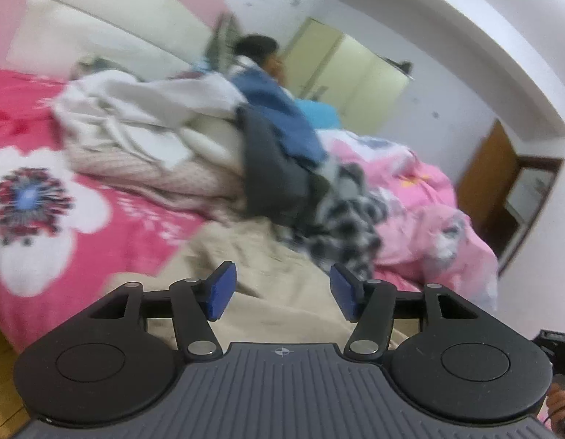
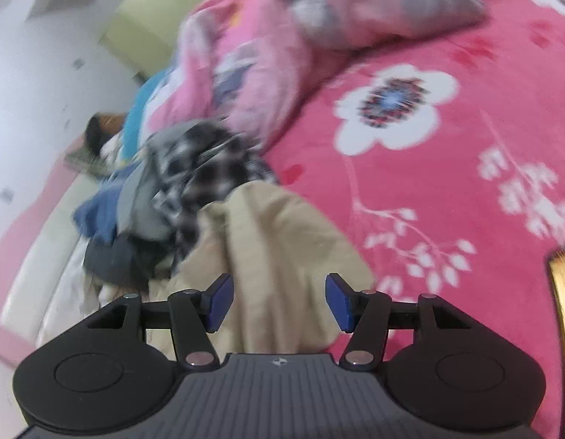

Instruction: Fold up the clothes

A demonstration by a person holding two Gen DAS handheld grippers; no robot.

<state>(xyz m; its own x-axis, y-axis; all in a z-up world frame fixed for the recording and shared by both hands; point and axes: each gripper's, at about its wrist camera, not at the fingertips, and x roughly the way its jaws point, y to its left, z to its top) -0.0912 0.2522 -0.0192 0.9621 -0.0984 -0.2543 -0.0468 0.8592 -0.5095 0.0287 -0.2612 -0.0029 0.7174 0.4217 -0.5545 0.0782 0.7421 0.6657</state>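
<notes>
A beige garment (image 1: 267,274) lies crumpled on the pink flowered bed cover (image 1: 99,234), right under my left gripper (image 1: 282,294), which is open and empty above it. The garment also shows in the right wrist view (image 2: 278,256), where my right gripper (image 2: 278,301) is open and empty over its near end. Behind it lies a heap of clothes: a black-and-white checked piece (image 1: 348,219), a dark grey one (image 1: 271,168), a blue one (image 1: 282,109) and white and knitted ones (image 1: 143,135). Both views are blurred.
A pink quilt (image 1: 428,197) is bunched at the right of the bed and shows at the top of the right wrist view (image 2: 245,55). A person (image 1: 260,55) lies beyond the heap. A yellow-green wardrobe (image 1: 355,73) and a wooden door (image 1: 490,168) stand behind.
</notes>
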